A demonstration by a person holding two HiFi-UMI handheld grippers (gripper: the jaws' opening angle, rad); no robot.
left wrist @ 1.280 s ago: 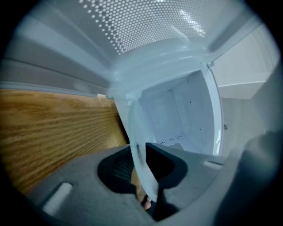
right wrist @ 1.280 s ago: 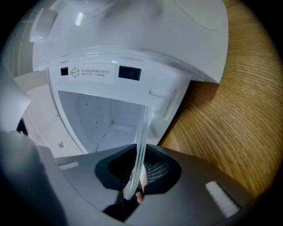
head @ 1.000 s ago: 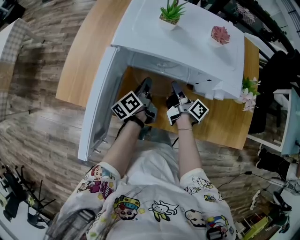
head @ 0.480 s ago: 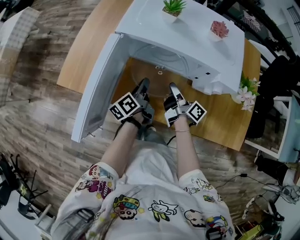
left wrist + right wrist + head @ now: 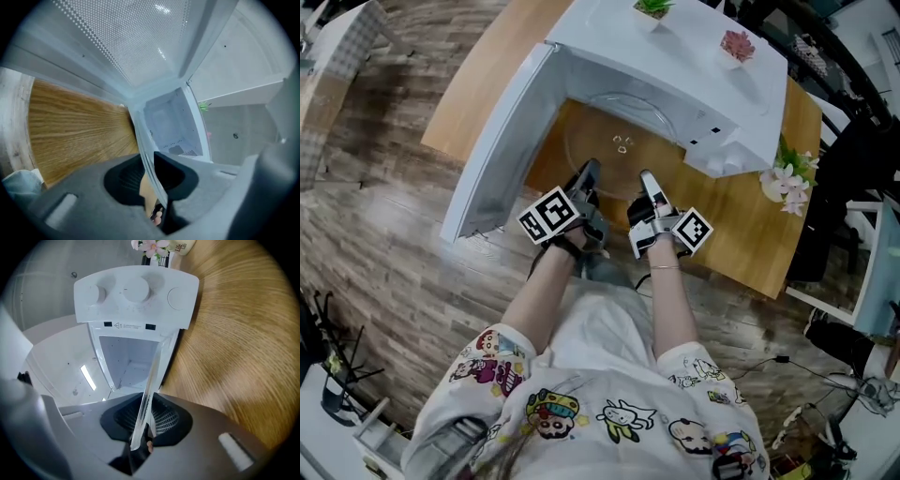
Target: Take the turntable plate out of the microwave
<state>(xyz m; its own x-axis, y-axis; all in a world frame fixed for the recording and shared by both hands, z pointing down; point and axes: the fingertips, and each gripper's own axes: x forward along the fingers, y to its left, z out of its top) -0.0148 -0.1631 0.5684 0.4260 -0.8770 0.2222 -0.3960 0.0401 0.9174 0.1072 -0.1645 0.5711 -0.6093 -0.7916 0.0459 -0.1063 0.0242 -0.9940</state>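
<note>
The clear glass turntable plate [image 5: 609, 127] hangs level over the wooden table [image 5: 741, 234], in front of the white microwave [image 5: 675, 56], its far part still under the cavity's roof. My left gripper [image 5: 586, 178] is shut on the plate's near rim on the left. My right gripper [image 5: 649, 183] is shut on the same rim a little to the right. In the left gripper view the plate [image 5: 150, 159] runs edge-on between the pads of the left gripper [image 5: 152, 176]. The right gripper view shows the plate [image 5: 149, 380] pinched the same way in the right gripper [image 5: 143, 420].
The microwave door [image 5: 492, 150] stands open to the left, over the table's edge. A green plant [image 5: 654, 7] and a pink one [image 5: 737, 44] sit on the microwave. Flowers [image 5: 786, 183] stand right of it. The control panel [image 5: 136, 296] faces the right gripper.
Both grippers have drawn back toward me with the plate, which now shows much further out of the microwave cavity. Both grips are unchanged.
</note>
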